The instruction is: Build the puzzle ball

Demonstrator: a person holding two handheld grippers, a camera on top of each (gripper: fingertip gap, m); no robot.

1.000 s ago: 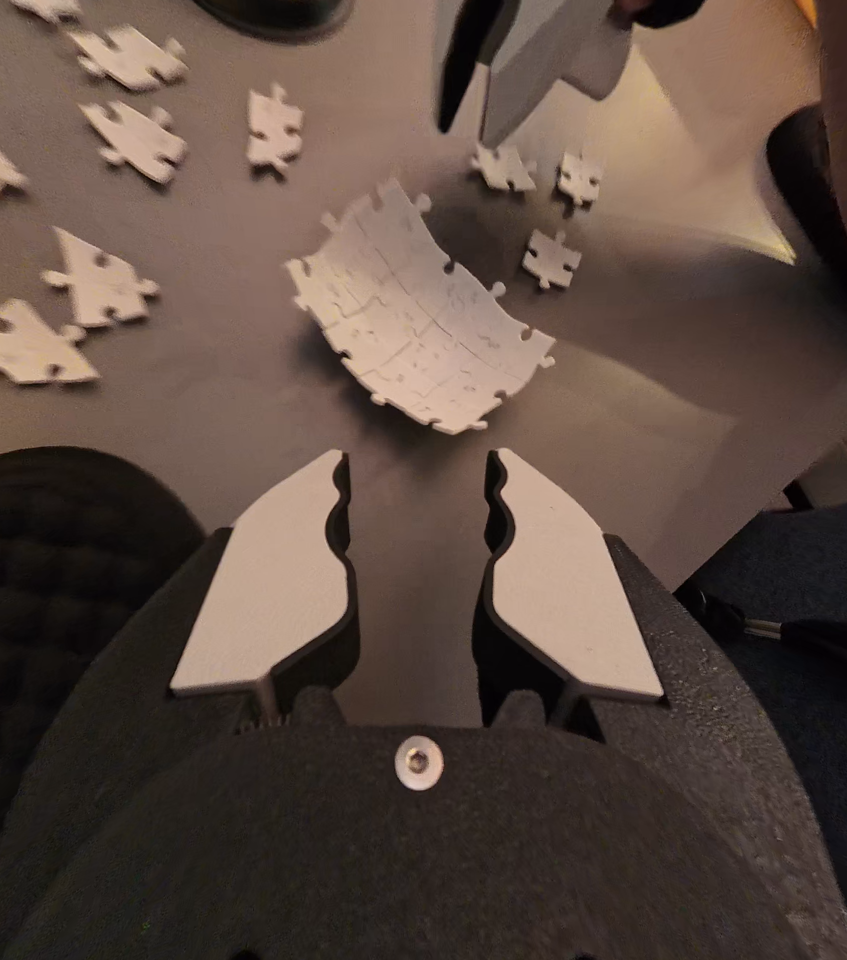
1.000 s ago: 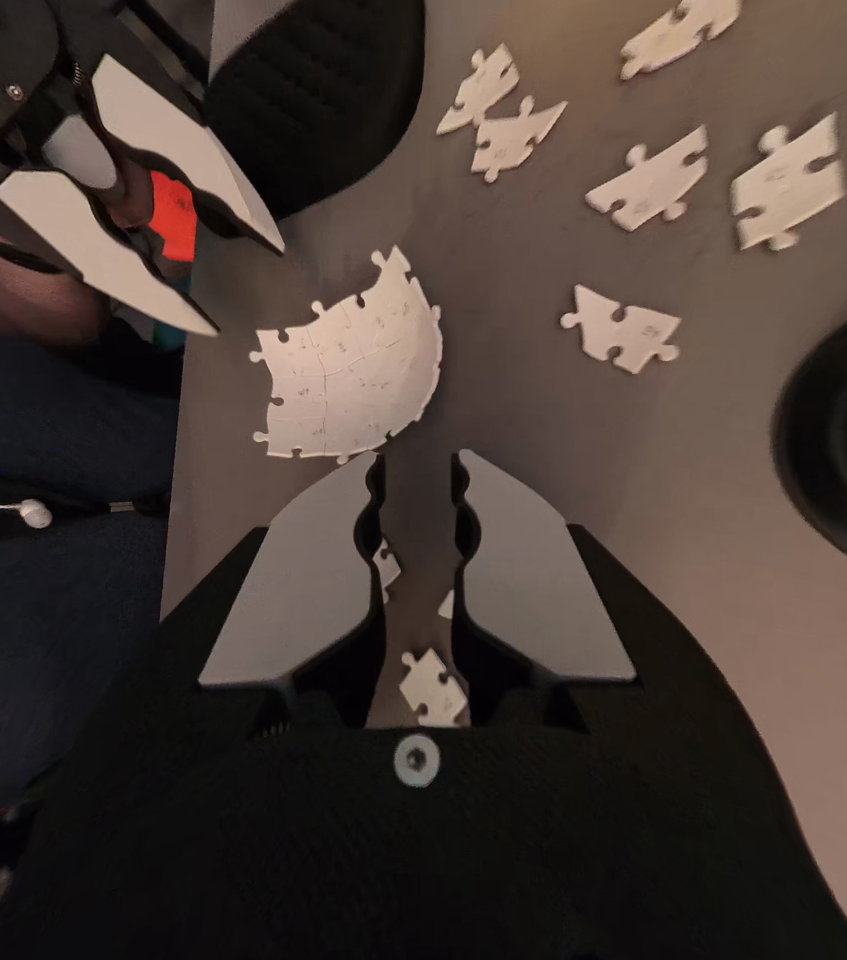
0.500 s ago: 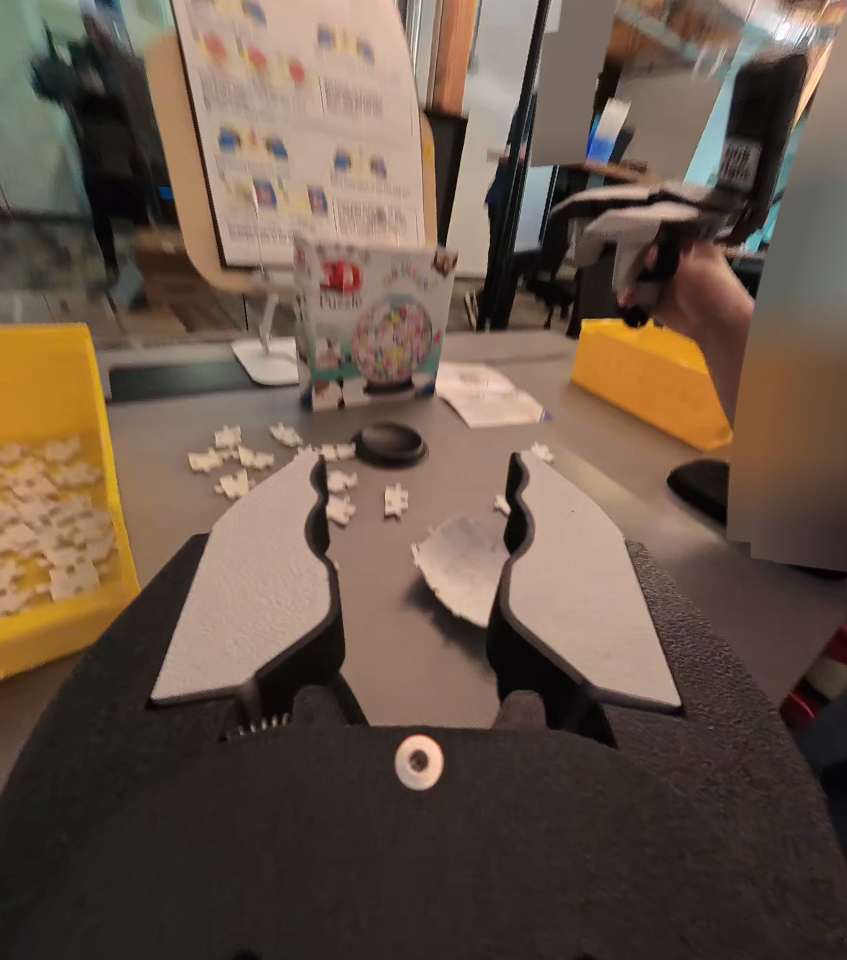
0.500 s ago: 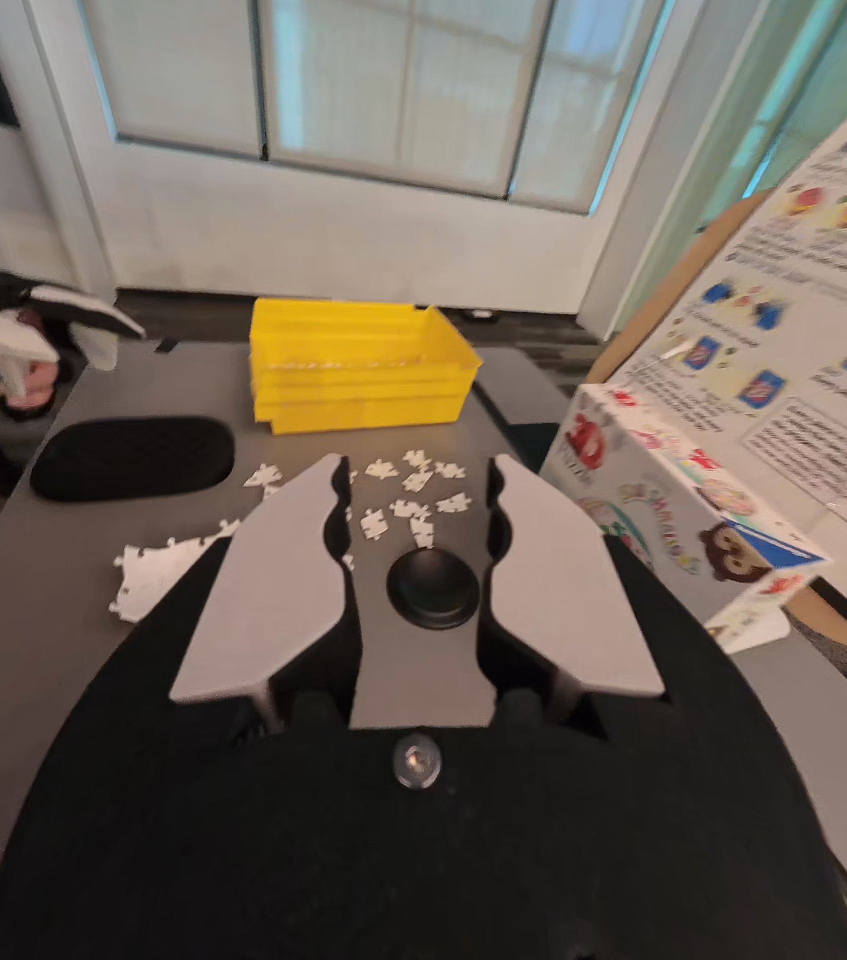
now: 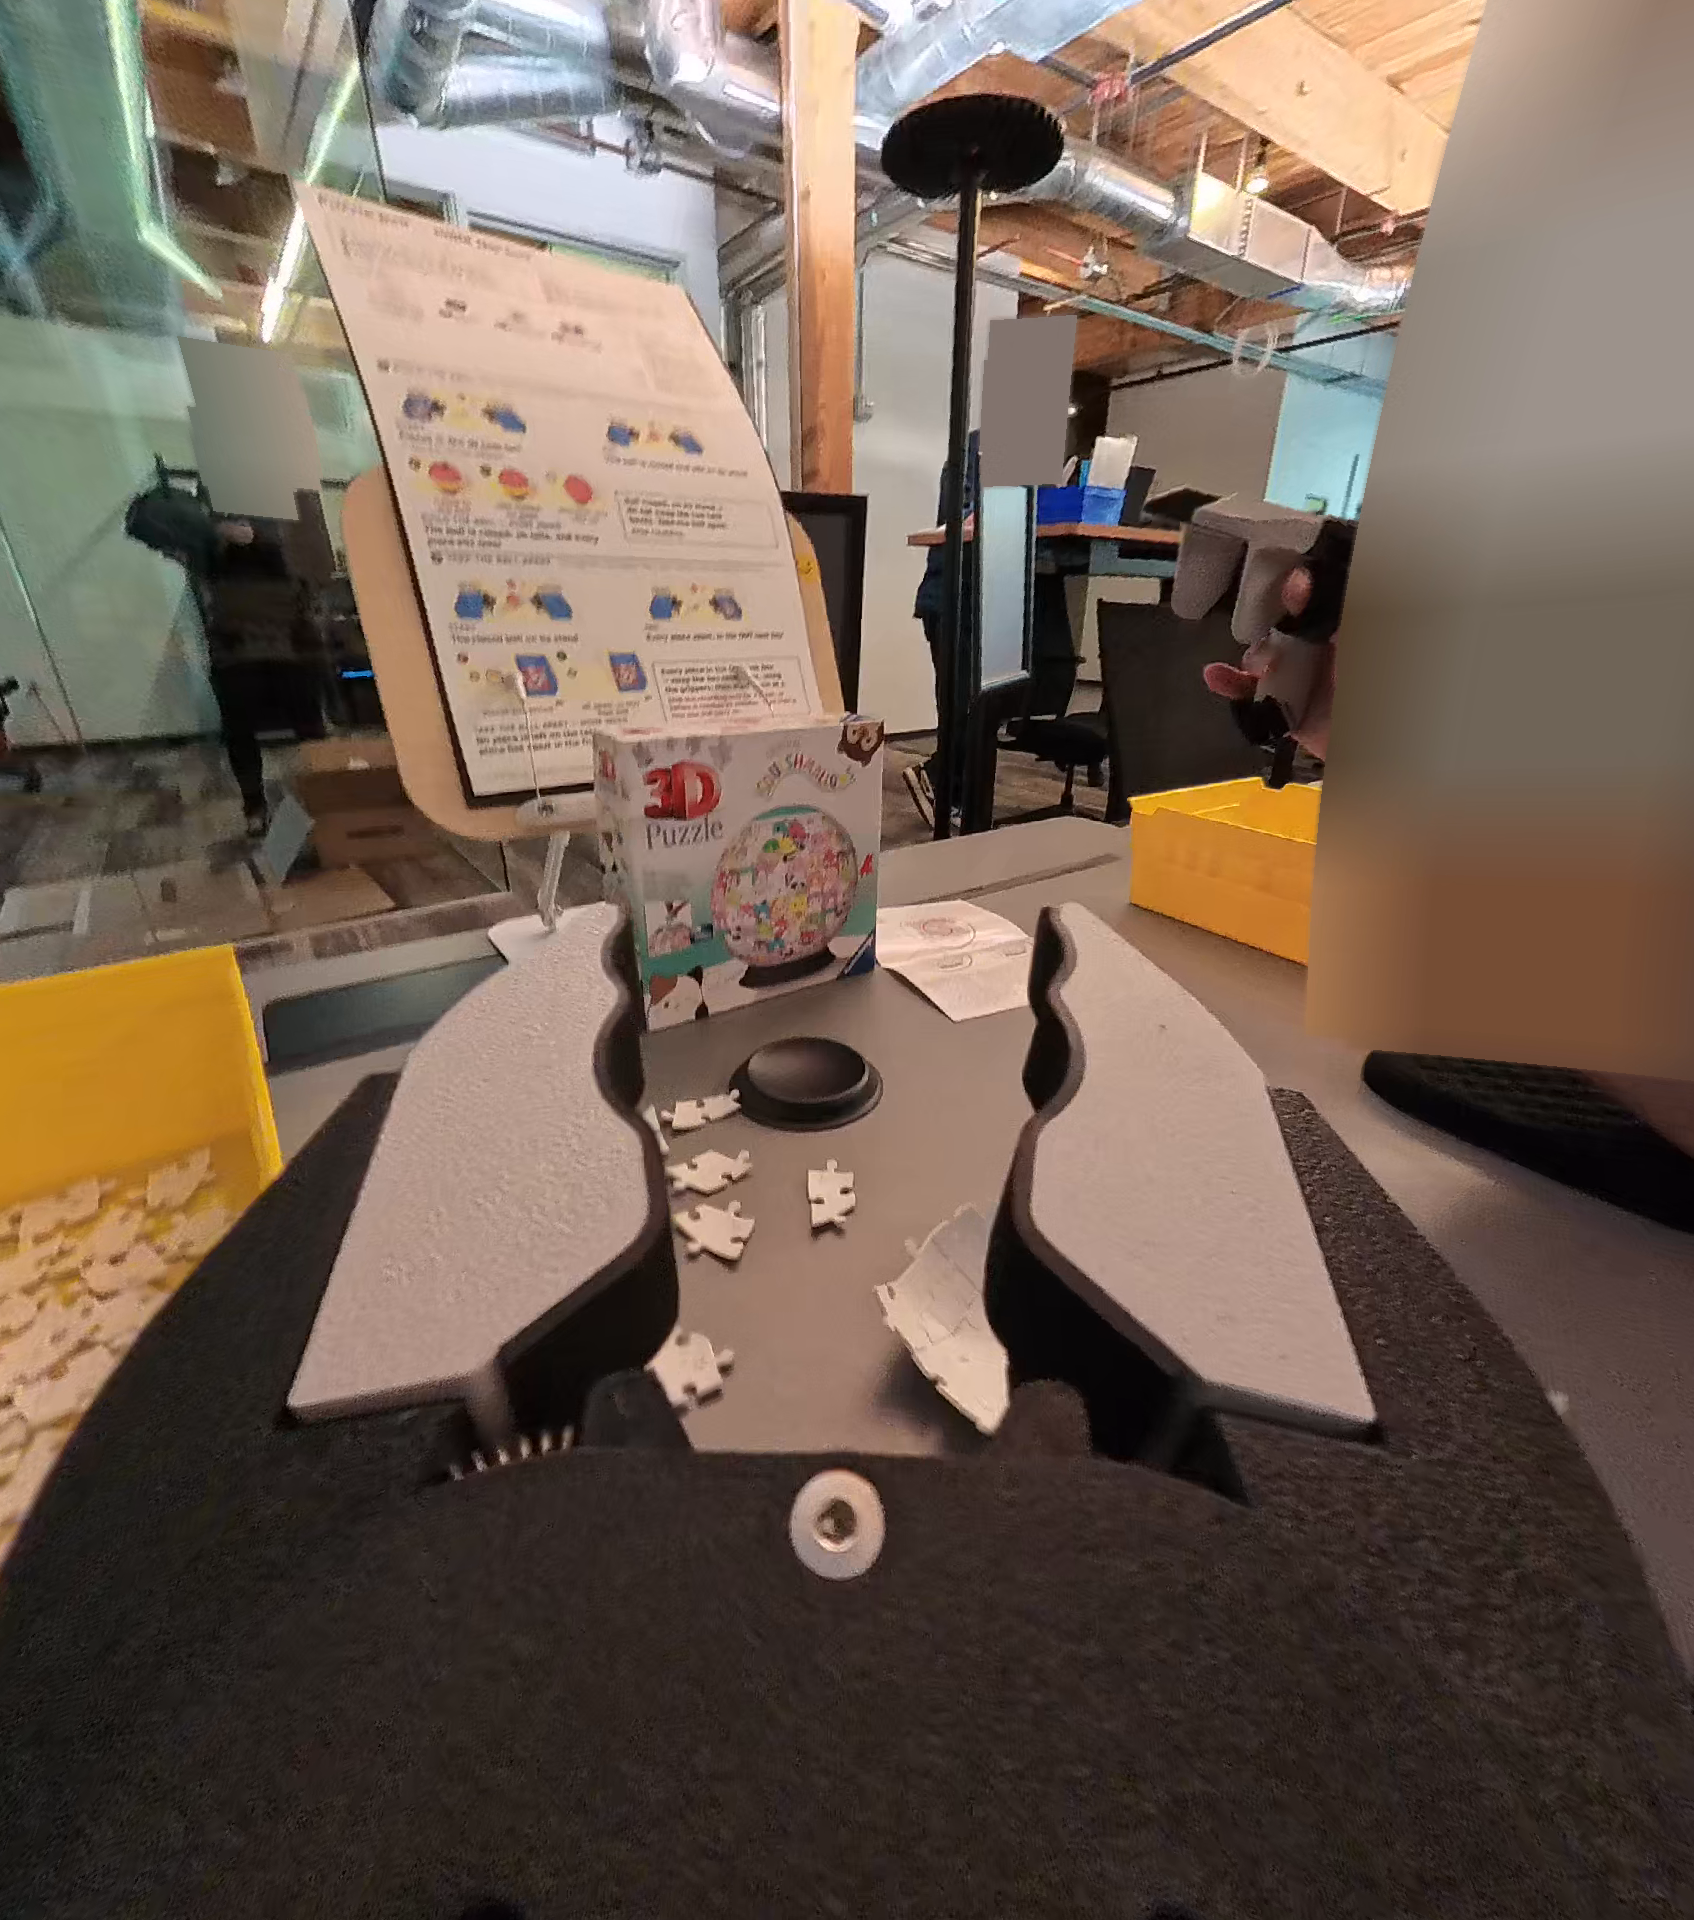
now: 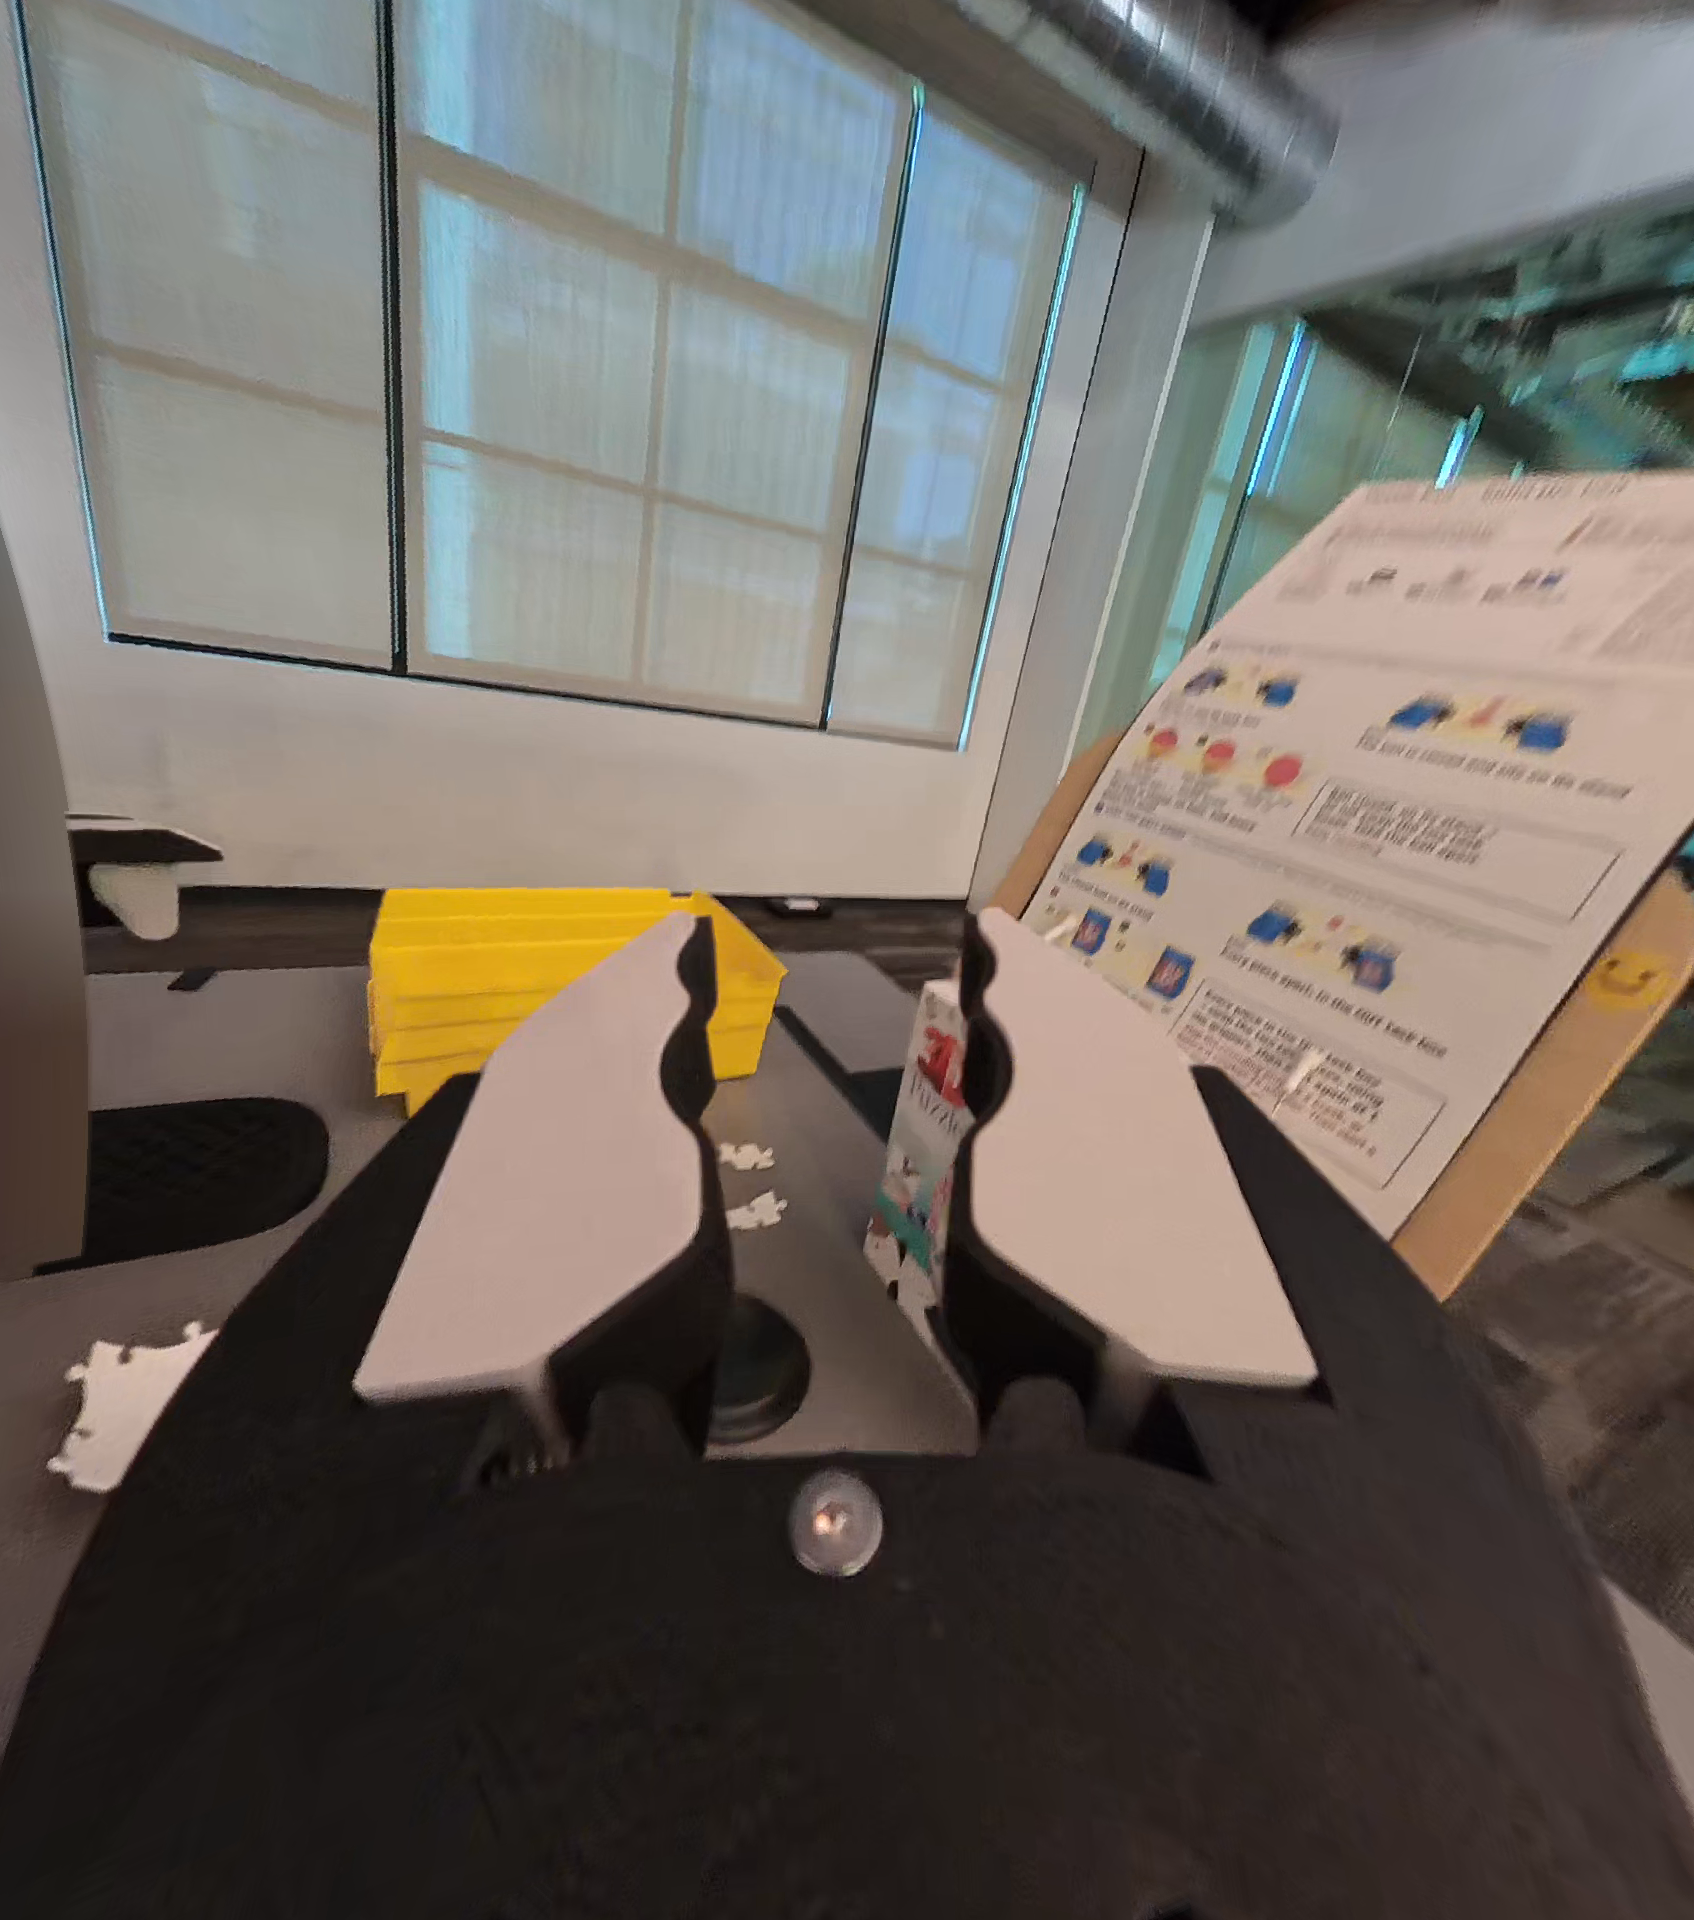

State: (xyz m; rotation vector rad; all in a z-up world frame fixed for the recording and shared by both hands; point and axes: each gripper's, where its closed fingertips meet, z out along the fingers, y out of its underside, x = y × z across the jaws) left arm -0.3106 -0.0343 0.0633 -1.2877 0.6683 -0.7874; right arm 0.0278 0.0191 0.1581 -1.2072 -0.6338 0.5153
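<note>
Both grippers have been raised from the table since a second ago. The left gripper [image 5: 827,925] is held spread, empty; the assembled curved puzzle section [image 5: 942,1314] lies lower centre; the right gripper [image 6: 827,935] is likewise parted, empty.

we count five loose puzzle pieces [image 5: 711,1172] on the grey table [image 5: 1570,1340], one curved joined section [image 5: 947,1311], one black round stand [image 5: 803,1081], one puzzle box [image 5: 747,881], one instruction board [image 5: 573,499], and two yellow bins [image 5: 74,1070].
</note>
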